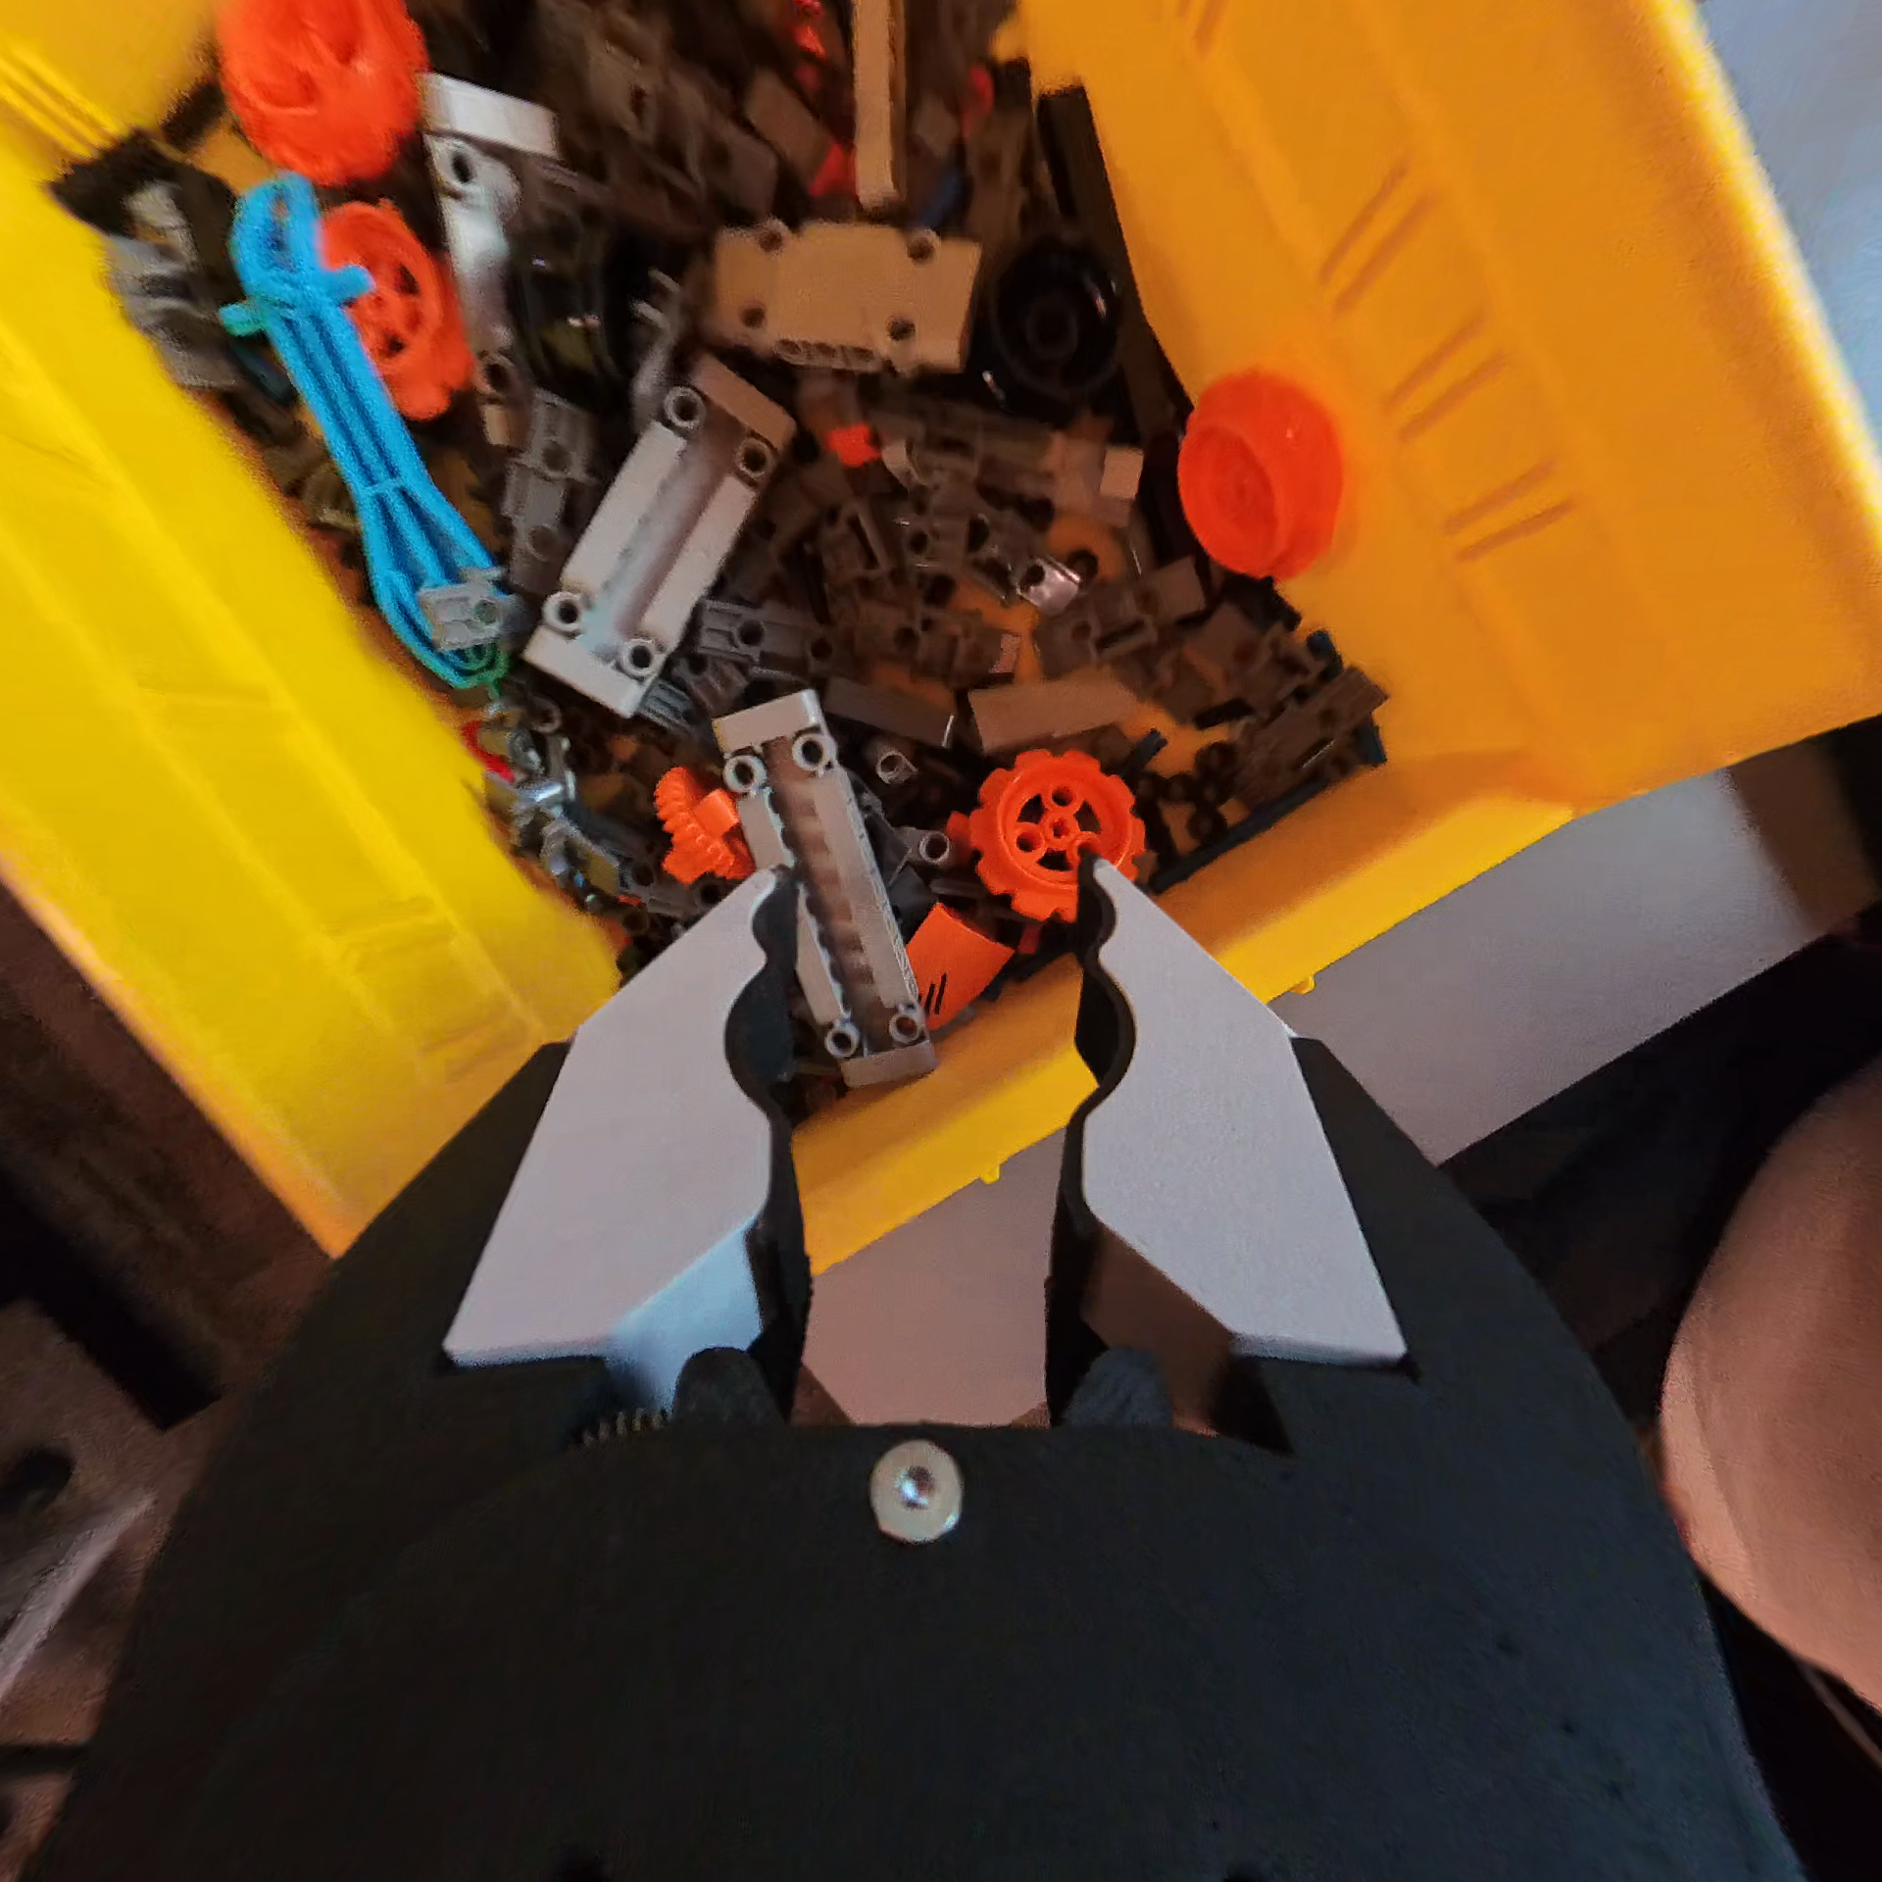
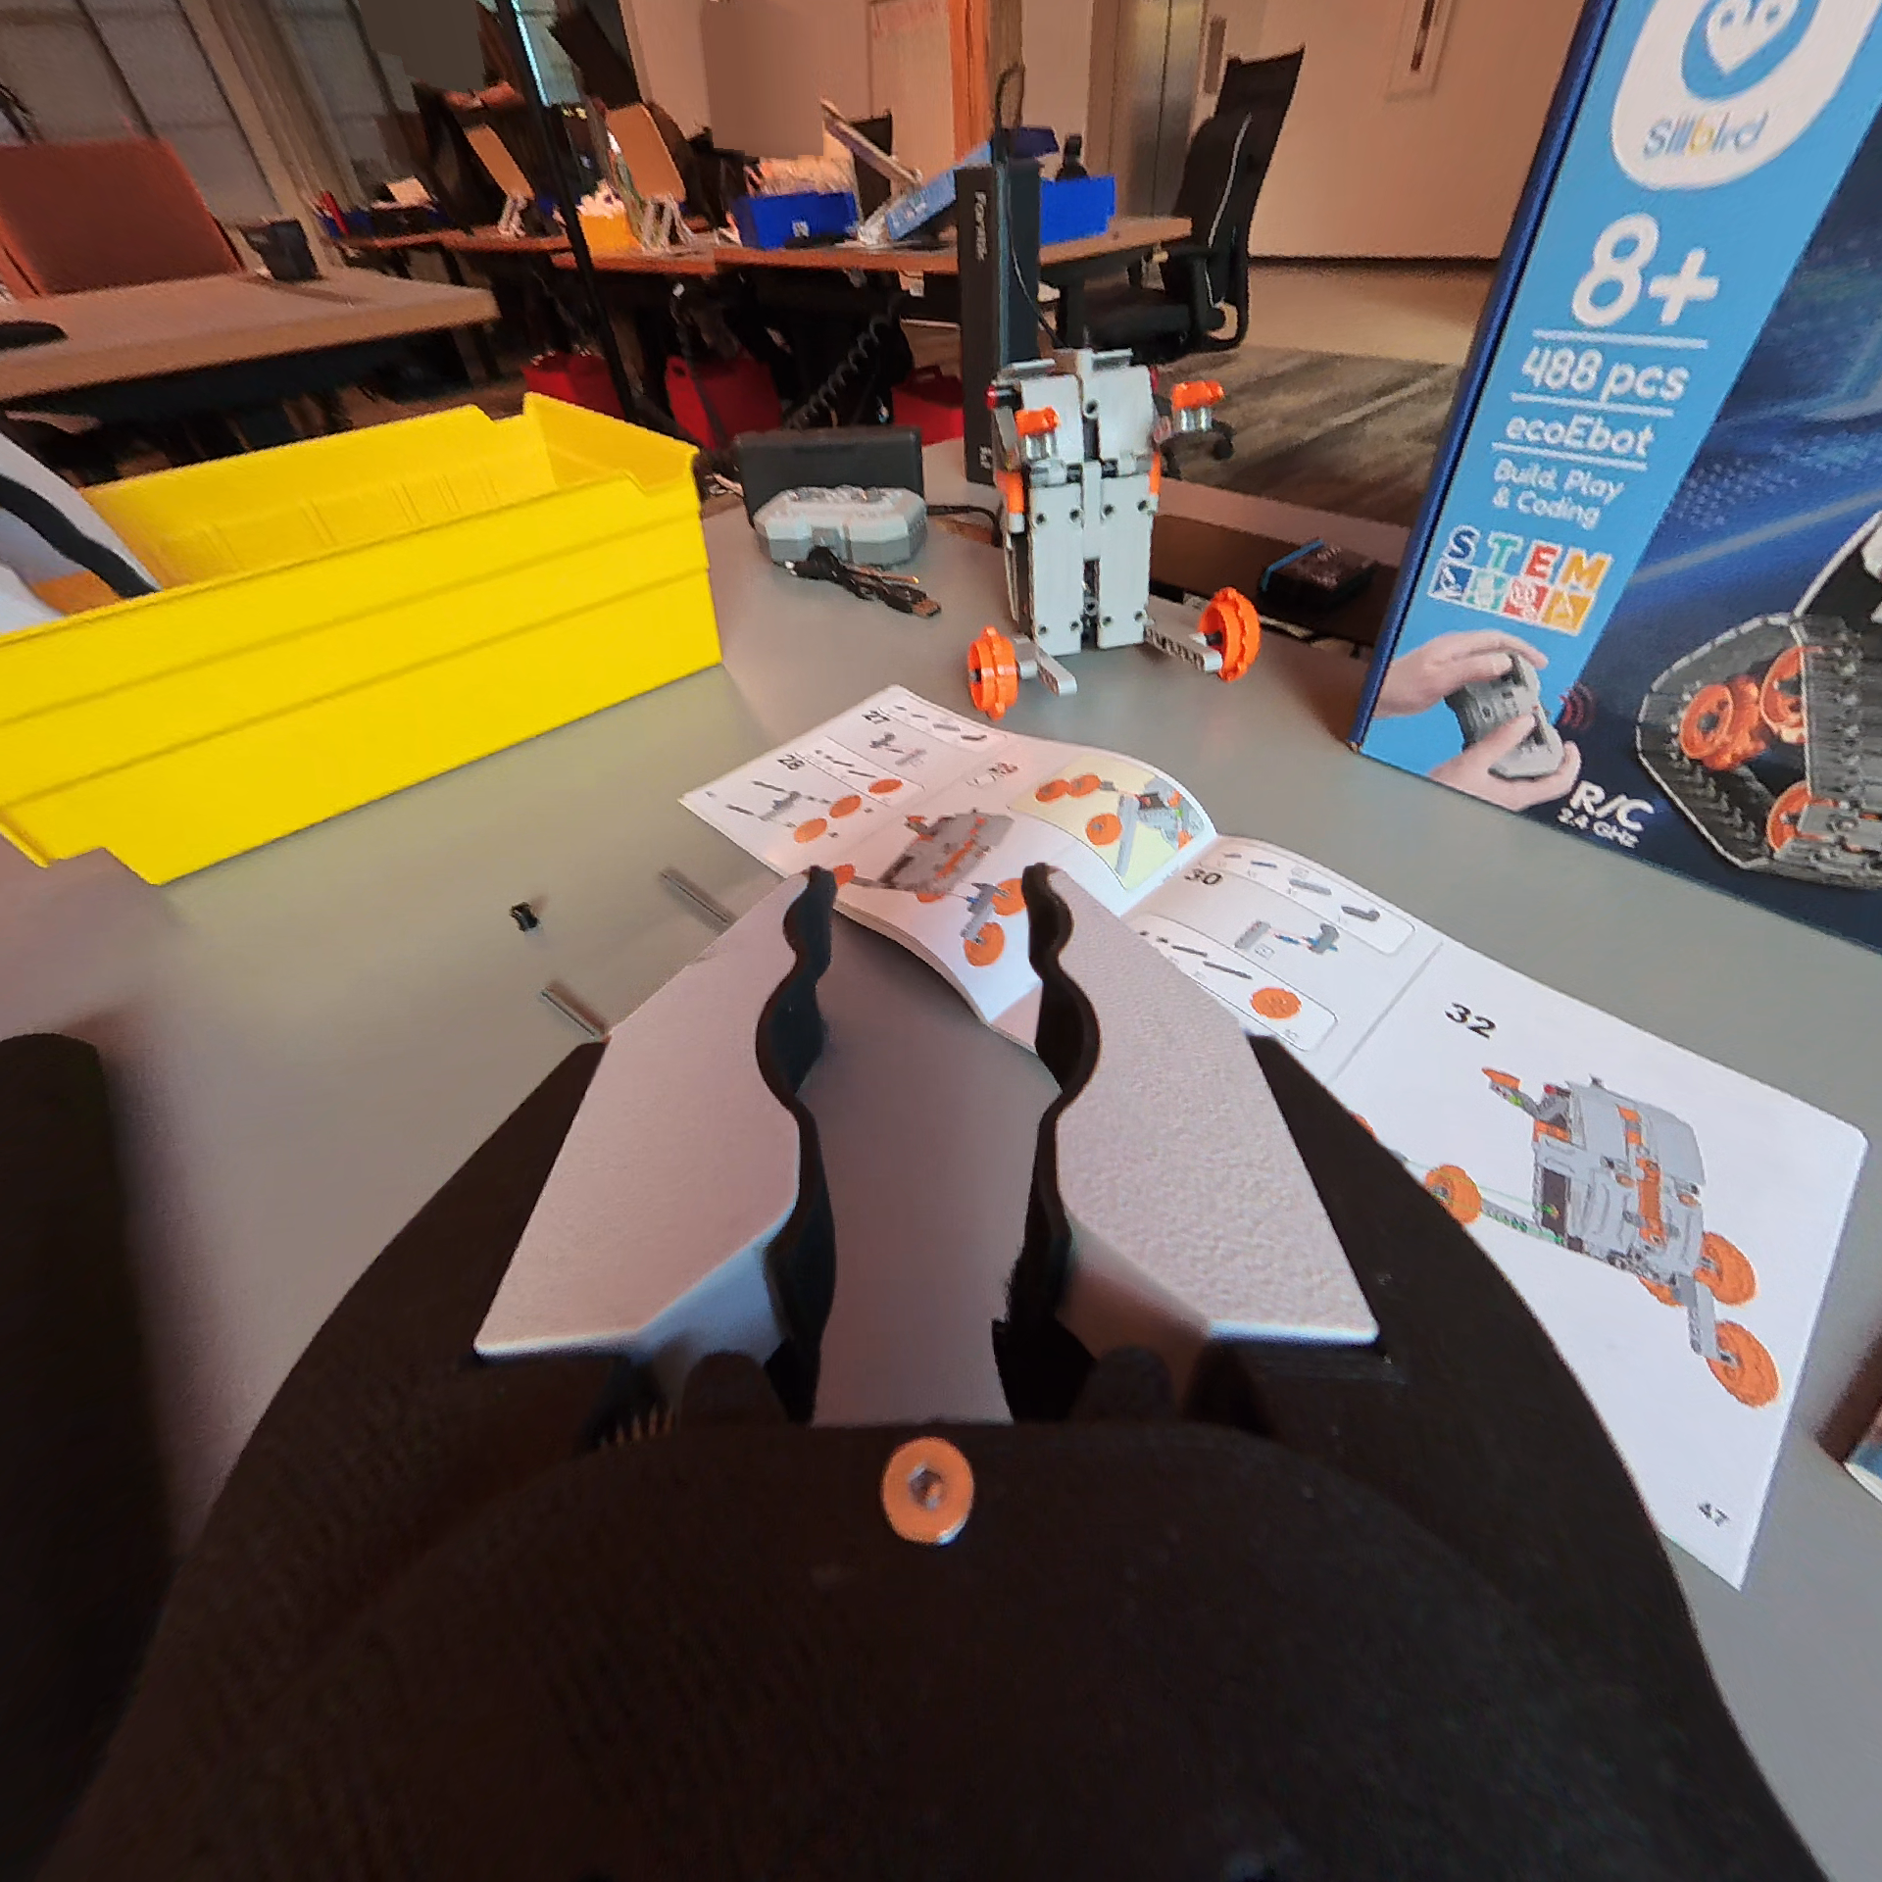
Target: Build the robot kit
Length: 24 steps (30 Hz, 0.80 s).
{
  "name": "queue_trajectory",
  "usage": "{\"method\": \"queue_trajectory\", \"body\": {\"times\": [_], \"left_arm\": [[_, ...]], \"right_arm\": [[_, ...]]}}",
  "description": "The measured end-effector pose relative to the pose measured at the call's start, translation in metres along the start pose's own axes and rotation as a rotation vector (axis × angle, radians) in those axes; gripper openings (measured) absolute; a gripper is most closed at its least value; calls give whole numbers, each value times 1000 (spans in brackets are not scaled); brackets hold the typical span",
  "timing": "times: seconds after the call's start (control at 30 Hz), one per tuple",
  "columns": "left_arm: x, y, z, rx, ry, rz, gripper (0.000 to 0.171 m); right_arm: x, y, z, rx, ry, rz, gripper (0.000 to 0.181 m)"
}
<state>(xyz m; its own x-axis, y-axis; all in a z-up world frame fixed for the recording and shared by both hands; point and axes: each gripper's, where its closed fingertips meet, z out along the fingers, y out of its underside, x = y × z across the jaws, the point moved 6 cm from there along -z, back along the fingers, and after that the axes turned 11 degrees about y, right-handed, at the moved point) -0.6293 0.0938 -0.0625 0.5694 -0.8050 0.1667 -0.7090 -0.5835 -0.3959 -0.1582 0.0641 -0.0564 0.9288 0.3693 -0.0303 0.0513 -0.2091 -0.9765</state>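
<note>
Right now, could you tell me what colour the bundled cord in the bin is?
Bright blue cord, clearest in the left wrist view.

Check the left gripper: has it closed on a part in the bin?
No. The left gripper is open above the yellow bin, its fingertips straddling a grey beam without clamping it.

A grey table point(image 2: 1324, 774) sits near. Far behind stand long wooden desks point(image 2: 815, 255), a black office chair point(image 2: 1222, 204), pale walls point(image 2: 1344, 122), and a brown floor point(image 2: 1324, 428).

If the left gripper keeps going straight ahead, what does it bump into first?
Probably the long grey beam lying between the open left gripper fingers, atop the parts in the yellow bin. Depth is hard to judge; the orange gear wheel is close too.
</note>
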Motion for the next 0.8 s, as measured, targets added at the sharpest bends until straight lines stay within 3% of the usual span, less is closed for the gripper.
{"method": "queue_trajectory", "body": {"times": [0.13, 0.3, 0.37, 0.47, 0.6, 0.63, 0.67, 0.8], "left_arm": [[-7, -6, 23, -132, -71, 119, 57], [-2, -14, 33, -174, -28, 198, 58], [-8, -15, 33, -170, -14, 195, 44], [-27, -18, 29, -164, -84, 174, 6], [-44, -24, 25, -116, -163, 117, 7], [-42, -26, 22, -92, -158, 109, 17], [-35, -30, 20, -61, -138, 122, 29], [11, -40, 30, -16, 41, 293, 25]], "right_arm": [[6, 3, 1, -10, 14, 17, 37], [10, 8, 3, -33, 26, 33, 37], [10, 10, 4, -40, 27, 27, 37], [10, 12, 6, -52, 32, 16, 37], [12, 15, 7, -65, 40, 18, 37], [12, 15, 7, -68, 44, 20, 37], [13, 16, 7, -69, 46, 21, 37], [15, 17, 8, -76, 55, 22, 37]]}}
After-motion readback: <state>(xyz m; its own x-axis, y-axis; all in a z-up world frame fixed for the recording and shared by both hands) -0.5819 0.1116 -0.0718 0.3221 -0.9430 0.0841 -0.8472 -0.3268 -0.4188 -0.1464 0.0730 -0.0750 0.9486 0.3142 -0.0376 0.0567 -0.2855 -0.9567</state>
